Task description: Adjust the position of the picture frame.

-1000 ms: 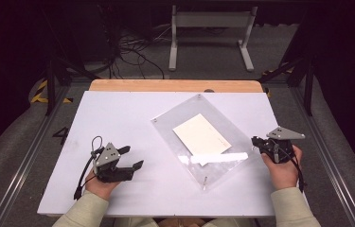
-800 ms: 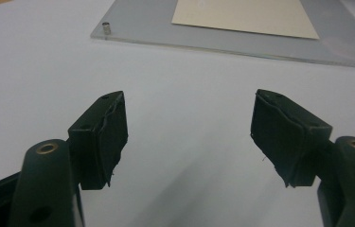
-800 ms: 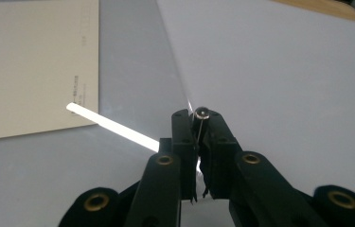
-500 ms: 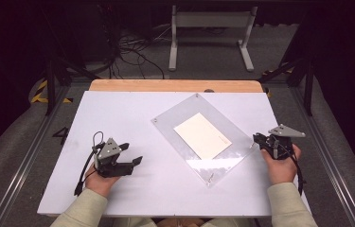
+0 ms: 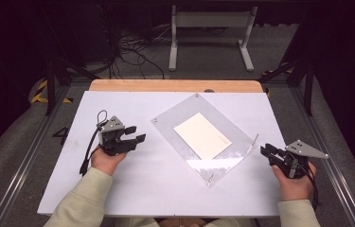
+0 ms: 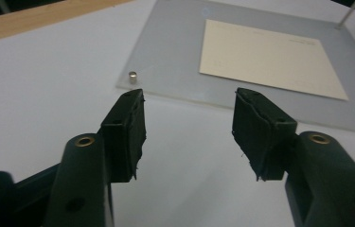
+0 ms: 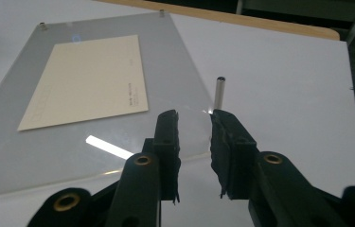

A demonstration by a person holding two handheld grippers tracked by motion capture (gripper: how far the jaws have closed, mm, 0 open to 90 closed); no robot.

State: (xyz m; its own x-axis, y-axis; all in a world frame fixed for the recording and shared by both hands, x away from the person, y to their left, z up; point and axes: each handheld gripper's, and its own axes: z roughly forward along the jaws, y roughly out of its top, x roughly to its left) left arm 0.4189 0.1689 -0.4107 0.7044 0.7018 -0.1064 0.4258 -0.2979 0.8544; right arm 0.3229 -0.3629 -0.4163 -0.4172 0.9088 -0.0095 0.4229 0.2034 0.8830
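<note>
Clear plastic sheet, lying flat and turned diagonally at centre frame on the white table, with 1 cream card at its middle and small metal pegs at its corners. Left gripper, centre-left, jaws wide apart, holding nothing, near the sheet's left corner. Right gripper, lower right, jaws narrowly apart, holding nothing, just beside the sheet's right corner and its upright peg.

The person wears pale cream sleeves, and each hand holds a black gripper, the left gripper and the right gripper, with a grey three-cornered plate, little brass rings and a black cable
</note>
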